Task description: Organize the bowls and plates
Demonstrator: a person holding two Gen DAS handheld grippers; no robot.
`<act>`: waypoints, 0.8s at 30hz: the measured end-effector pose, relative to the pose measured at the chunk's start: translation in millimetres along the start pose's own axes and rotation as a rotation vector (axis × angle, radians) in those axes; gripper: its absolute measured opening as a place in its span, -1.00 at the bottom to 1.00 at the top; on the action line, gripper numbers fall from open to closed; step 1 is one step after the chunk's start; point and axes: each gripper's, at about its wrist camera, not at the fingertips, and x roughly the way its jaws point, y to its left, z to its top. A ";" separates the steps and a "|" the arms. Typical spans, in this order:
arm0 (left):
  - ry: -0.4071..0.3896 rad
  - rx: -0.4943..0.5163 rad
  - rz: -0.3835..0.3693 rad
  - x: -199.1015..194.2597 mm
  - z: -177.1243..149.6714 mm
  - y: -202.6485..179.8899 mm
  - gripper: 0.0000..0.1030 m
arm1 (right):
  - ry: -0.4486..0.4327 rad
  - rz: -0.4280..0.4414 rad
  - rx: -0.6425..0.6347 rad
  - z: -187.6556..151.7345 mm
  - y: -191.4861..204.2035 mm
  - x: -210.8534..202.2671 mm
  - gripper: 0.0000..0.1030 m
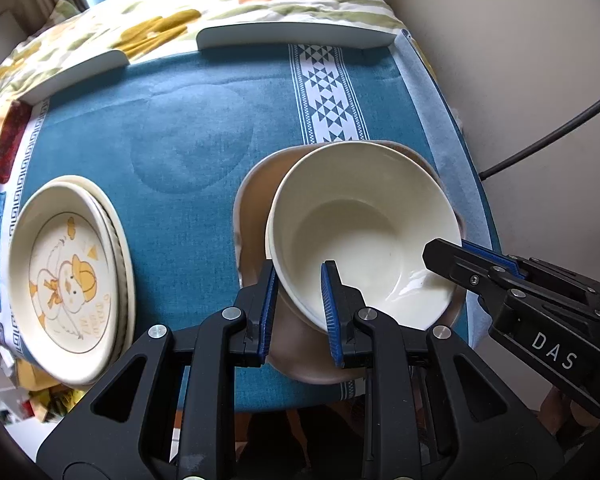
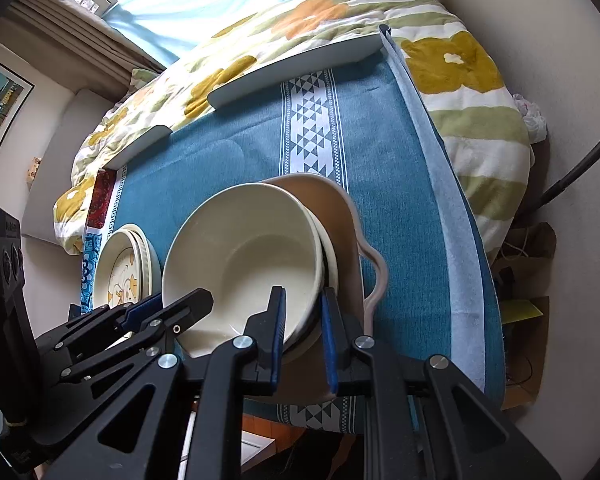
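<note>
A cream bowl point(image 1: 360, 216) sits tilted inside another cream bowl, both on a beige wavy-rimmed plate point(image 1: 256, 200) at the table's near right. My left gripper point(image 1: 300, 300) straddles the bowl's near-left rim, one finger inside, one outside. My right gripper point(image 2: 302, 320) straddles the stacked bowl rims point(image 2: 320, 256) on the right side, with a small gap showing at the pads. The right gripper also shows in the left wrist view point(image 1: 460, 258) at the bowl's right rim. A stack of cream duck-print plates point(image 1: 64, 276) lies at the near left.
The table has a blue cloth point(image 1: 188, 140) with a white patterned stripe point(image 1: 328, 92). White raised guards point(image 1: 296, 36) line the far edge. A flowered quilt point(image 2: 460, 92) lies beyond. A black cable point(image 1: 548, 136) hangs by the wall at right.
</note>
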 end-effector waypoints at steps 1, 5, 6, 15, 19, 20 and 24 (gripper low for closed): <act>0.000 0.002 0.001 -0.1 -0.5 0.2 -0.63 | 0.002 0.006 0.006 0.1 -1.3 0.1 -0.69; -0.005 0.010 0.007 -2.1 -0.5 -0.9 -0.63 | -0.003 0.000 0.006 0.6 -0.7 -1.2 -0.69; -0.005 0.010 0.006 -2.9 -0.5 -0.7 -0.62 | -0.005 -0.001 0.007 0.4 -0.6 -1.7 -0.69; -0.096 0.019 -0.040 -71.0 3.7 19.8 -0.59 | -0.097 0.047 -0.038 9.1 0.1 -64.1 -0.69; -0.145 0.043 0.044 -96.3 4.4 33.1 0.97 | -0.109 0.018 -0.133 9.9 2.4 -86.5 -0.52; -0.173 0.063 0.066 -101.8 1.9 35.2 1.00 | -0.101 0.006 -0.153 8.9 2.4 -88.8 -0.05; -0.153 0.159 0.127 -103.6 -5.7 39.3 1.00 | -0.059 -0.048 -0.241 0.3 -0.2 -89.3 0.94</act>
